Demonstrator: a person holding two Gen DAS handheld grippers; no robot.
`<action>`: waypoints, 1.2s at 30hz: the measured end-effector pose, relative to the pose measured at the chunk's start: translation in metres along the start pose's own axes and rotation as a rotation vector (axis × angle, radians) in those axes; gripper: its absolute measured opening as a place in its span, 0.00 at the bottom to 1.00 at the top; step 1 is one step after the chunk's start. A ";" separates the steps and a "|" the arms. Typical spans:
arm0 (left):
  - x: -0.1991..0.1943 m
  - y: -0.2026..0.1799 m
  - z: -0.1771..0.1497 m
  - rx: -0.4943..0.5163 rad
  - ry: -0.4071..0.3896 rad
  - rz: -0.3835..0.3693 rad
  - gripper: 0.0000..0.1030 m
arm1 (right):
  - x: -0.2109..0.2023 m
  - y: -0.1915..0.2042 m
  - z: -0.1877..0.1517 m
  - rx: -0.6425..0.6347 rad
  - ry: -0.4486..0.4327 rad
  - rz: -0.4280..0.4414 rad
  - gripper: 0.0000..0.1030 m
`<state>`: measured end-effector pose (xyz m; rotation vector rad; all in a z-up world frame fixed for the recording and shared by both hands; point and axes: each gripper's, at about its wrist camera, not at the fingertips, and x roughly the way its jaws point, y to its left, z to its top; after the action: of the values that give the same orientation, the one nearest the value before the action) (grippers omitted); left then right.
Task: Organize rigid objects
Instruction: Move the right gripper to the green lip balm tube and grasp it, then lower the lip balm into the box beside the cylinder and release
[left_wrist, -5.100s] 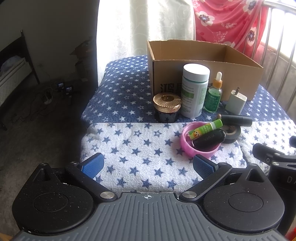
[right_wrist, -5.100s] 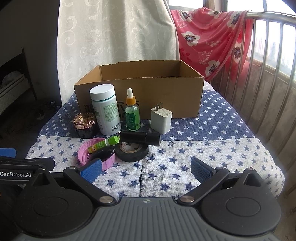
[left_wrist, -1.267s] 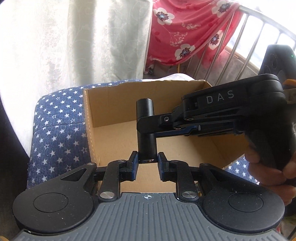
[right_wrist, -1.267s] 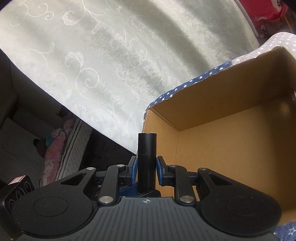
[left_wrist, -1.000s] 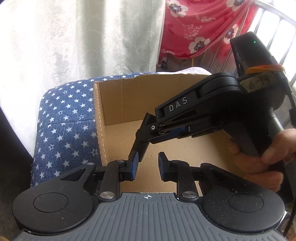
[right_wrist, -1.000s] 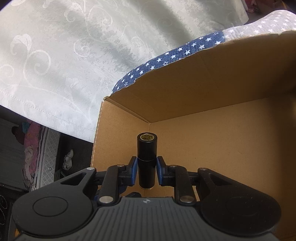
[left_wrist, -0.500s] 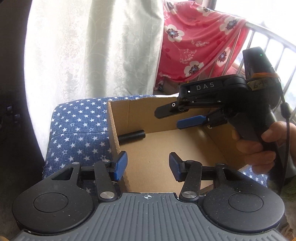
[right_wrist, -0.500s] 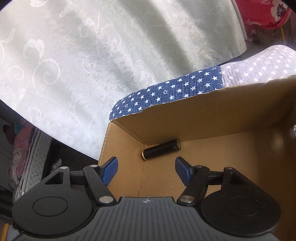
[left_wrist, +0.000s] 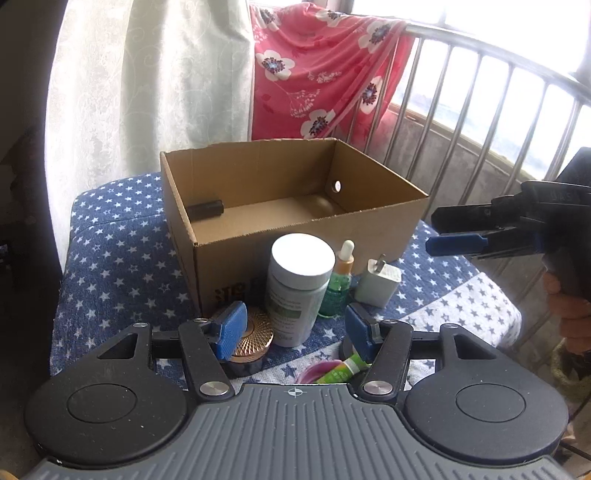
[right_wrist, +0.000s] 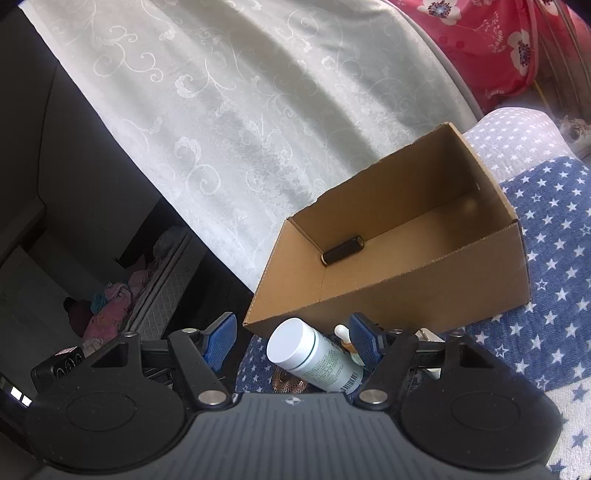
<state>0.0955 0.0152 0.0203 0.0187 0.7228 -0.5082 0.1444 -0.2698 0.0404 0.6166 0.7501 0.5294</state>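
We're looking over the left gripper (left_wrist: 293, 326), its blue pads spread wide with nothing between them; beyond it the cardboard box (left_wrist: 310, 242) stands open on the star-patterned cloth (left_wrist: 118, 254); inside, the black tube (left_wrist: 205, 209) lies on its side on the box floor, tucked against the left wall near the back corner. In front of the box we've got a row: the white bottle (left_wrist: 297, 291) upright, the green dropper bottle (left_wrist: 338, 286) just beside it, the white charger (left_wrist: 378, 286) to the right; the gold-lidded jar (left_wrist: 251, 341) sits low behind the left pad. Our right gripper (left_wrist: 456, 230) hangs off to the right of the box, fingers parted and empty; from its own camera its pads (right_wrist: 364, 339) stand well apart, the white bottle showing between them and the tube lying in the box beyond.
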 end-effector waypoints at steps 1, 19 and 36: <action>0.007 -0.005 -0.008 0.014 0.022 -0.007 0.56 | 0.005 -0.008 -0.017 0.022 0.019 -0.008 0.63; 0.052 -0.036 -0.044 0.157 0.077 0.040 0.28 | 0.098 -0.030 -0.072 0.160 0.116 -0.077 0.34; 0.048 -0.037 -0.049 0.208 0.030 0.068 0.14 | 0.120 -0.017 -0.075 0.172 0.124 -0.054 0.32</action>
<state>0.0779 -0.0291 -0.0416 0.2448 0.6942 -0.5165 0.1660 -0.1811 -0.0694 0.7255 0.9340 0.4596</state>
